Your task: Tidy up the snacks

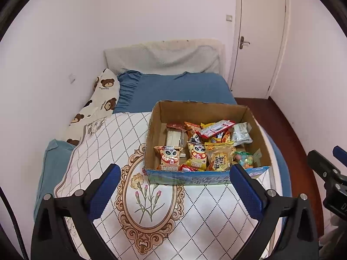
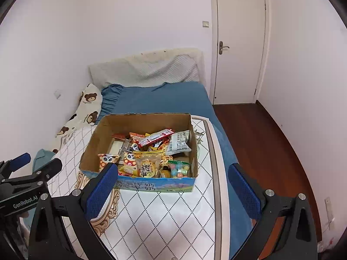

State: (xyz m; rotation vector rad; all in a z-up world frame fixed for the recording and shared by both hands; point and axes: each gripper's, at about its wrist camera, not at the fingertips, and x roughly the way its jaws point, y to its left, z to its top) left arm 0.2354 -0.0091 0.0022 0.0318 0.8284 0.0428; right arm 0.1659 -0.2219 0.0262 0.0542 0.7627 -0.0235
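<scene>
- Left wrist view: box point(image 1: 190, 108) of cardboard, open-topped, set on a quilted mat point(image 1: 151, 212) laid over a bed point(image 1: 173, 88); snacks point(image 1: 203, 145) heaped inside, filling mostly its near and right part
- Left gripper point(image 1: 174, 173): jaws spread wide, nothing between them, short of the box's near wall
- Right gripper point(image 2: 173, 173): jaws likewise parted and empty, its left pad overlapping the box's near left corner in the right wrist view; contact cannot be told
- Box, long axis: runs left to right across both views, printed blue long side facing the cameras, opening upward, sitting level
- Panda packs point(image 1: 171, 156): stand roughly upright against the near wall, tops up
- Red flat pack point(image 1: 216, 127): lies on top of the heap, long axis slanting up toward the right
- White pouch point(image 1: 240, 133): leans against the right wall
- Candy bag point(image 1: 245, 159): near right corner, partly behind the wall
- Risk, judged: packs overlap, so a closing pair of pads may catch two at once or drag a neighbour out
- Risk, judged: a jaw coming in low may strike the near wall and shove the light box along the mat
- Risk, judged: slick film may slip from the pads; soft contents may be crushed
- Risk, judged: both grippers aim at one box and may collide
</scene>
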